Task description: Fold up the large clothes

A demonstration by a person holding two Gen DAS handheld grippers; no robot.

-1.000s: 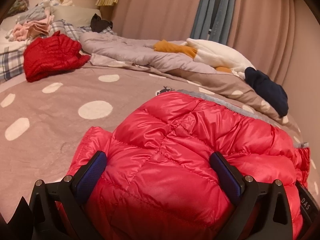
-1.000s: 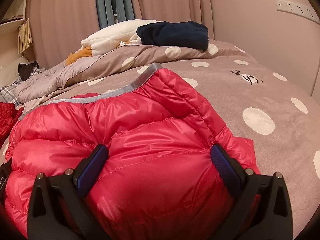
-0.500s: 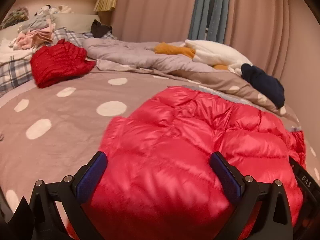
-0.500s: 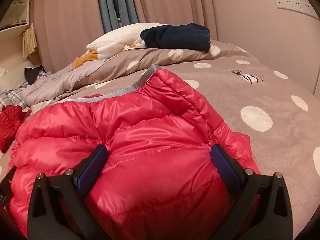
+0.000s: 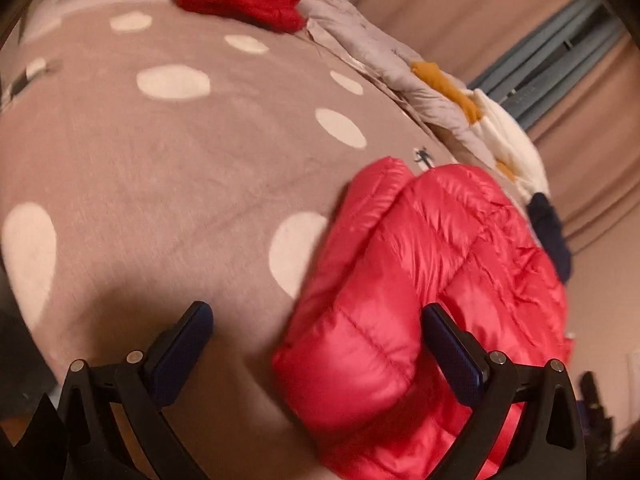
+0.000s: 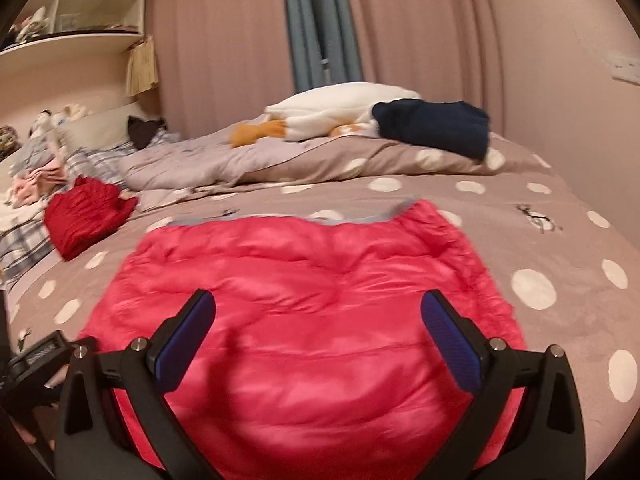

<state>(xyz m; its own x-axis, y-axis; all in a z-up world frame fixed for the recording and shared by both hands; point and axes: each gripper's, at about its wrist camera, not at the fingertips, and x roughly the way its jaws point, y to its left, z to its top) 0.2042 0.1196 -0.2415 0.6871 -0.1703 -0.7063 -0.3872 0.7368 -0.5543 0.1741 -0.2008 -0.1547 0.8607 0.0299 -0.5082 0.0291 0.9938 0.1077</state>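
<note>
The pink puffer jacket lies spread flat on the bed, on the taupe cover with white dots, near the bed's front edge and toward its right side. Its quilted shell faces up, and a grey trim runs along its far edge. In the left wrist view the jacket fills the right part of the frame, with a folded puffy part ending in a rounded edge near the camera.

The left hand-held gripper stands wide, with nothing between its blue pads; one pad is over bare cover, the other is against the jacket's near part, though contact cannot be told for sure. The right hand-held gripper is also wide and holds nothing; it is above the jacket's near half, both pads over the pink fabric.

Toward the far left of the bed lies a red garment, well apart from the jacket. Along the far edge sits a crumpled grey quilt, with a white plush, a mustard piece and a folded navy garment on top. Pink curtains hang behind the bed.
</note>
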